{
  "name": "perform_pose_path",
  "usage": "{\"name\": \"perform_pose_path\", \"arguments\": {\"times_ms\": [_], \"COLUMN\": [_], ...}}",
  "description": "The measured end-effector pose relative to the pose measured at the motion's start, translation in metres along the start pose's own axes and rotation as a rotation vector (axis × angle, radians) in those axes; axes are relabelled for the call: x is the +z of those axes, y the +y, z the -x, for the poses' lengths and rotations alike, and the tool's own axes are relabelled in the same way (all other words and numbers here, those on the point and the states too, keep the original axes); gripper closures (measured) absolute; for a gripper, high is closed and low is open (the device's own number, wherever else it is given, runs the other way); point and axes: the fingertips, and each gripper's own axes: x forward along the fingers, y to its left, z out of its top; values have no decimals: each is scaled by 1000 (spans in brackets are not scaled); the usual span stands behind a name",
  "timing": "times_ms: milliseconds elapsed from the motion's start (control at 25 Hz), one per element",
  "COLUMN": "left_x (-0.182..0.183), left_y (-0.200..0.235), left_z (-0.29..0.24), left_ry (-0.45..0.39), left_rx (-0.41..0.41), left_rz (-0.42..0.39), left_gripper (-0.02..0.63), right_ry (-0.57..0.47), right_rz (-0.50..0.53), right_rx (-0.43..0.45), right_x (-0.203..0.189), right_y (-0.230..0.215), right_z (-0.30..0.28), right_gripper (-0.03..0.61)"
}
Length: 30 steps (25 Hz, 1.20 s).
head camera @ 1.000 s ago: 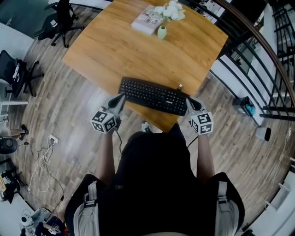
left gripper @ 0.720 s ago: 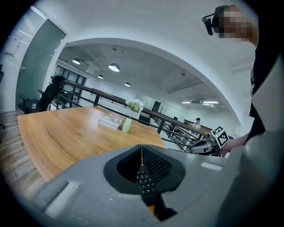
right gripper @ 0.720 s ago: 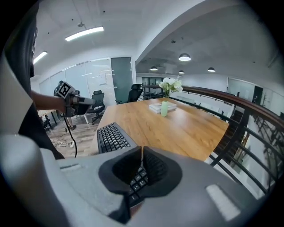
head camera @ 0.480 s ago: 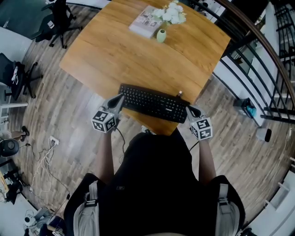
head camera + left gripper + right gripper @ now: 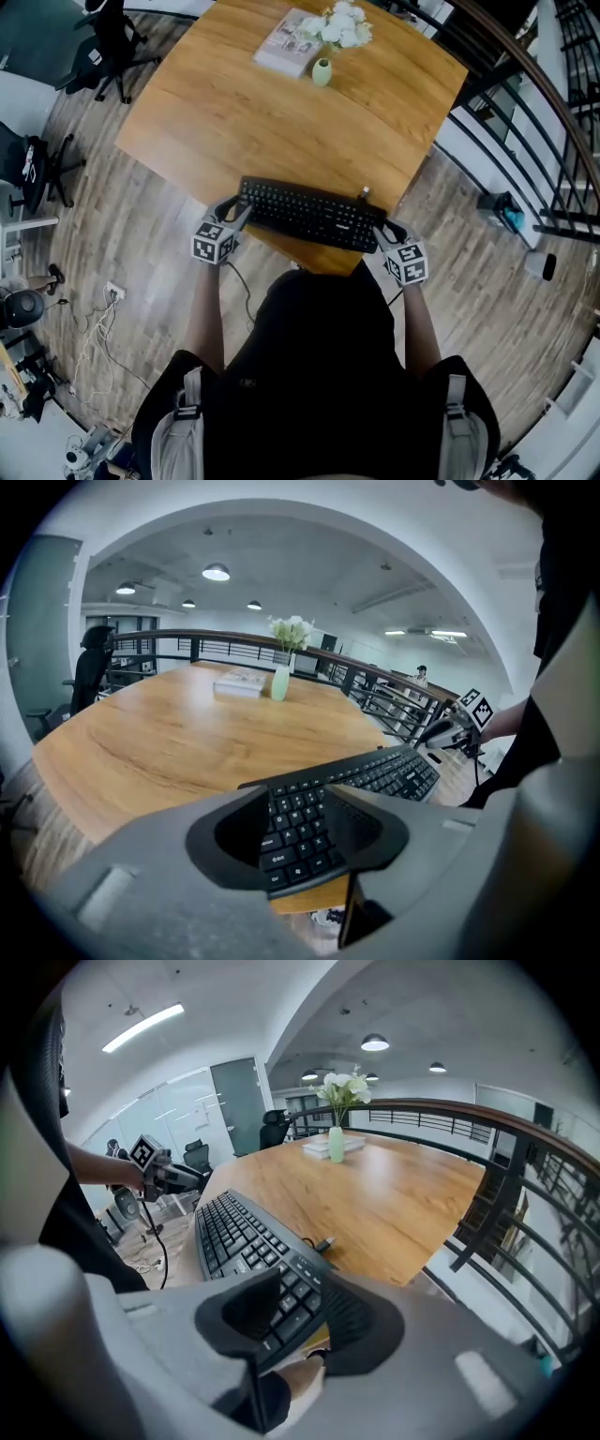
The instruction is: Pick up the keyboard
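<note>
A black keyboard lies across the near corner of the wooden table. My left gripper is at its left end and my right gripper at its right end. In the left gripper view the keyboard runs away from my left gripper, whose jaws are opening with the keyboard's end keys between them. In the right gripper view the keyboard likewise sits between the opening jaws of my right gripper. No pad visibly presses on it.
A small vase of white flowers and a book stand at the table's far side. A small plug lies behind the keyboard. A dark railing runs on the right; office chairs and floor cables are on the left.
Both grippers have sunk with the keyboard onto the table's corner. Their jaws, closed on its ends before, have parted.
</note>
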Motion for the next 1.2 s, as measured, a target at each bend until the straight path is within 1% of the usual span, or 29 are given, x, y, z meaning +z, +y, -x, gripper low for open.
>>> {"name": "perform_pose_path", "arguments": {"times_ms": [120,240,440,600,720,800,880,1040,1200], "left_x": [-15,-27,-49,-54,-57,-59,-61,-62,-63], "left_y": [13,23,28,38,37,36,37,34,34], "left_z": [-7,-12,-23,-30,-40,-45,-47,-49,-50], "left_ry": [48,77,118,112,122,131,137,154,144], "left_rx": [9,6,-38,-39,-58,-61,-54,-56,-38], "left_rz": [21,57,149,210,237,248,243,213,222], "left_gripper": [412,391,344,328,324,319,318,319,318], "right_ry": [16,14,24,55,71,72,73,67,64], "right_rz": [-27,-65,-129,-178,-264,-319,-349,-372,-358], "right_rx": [-12,-25,-17,14,55,73,80,87,90], "right_x": [-10,-15,-25,-33,-40,-43,-45,-48,-48], "right_y": [-3,-8,-11,-11,-8,-6,-4,-4,-1], "right_z": [-1,-1,-5,-15,-26,-31,-34,-36,-39], "right_gripper": [415,391,340,321,309,304,302,302,307]}}
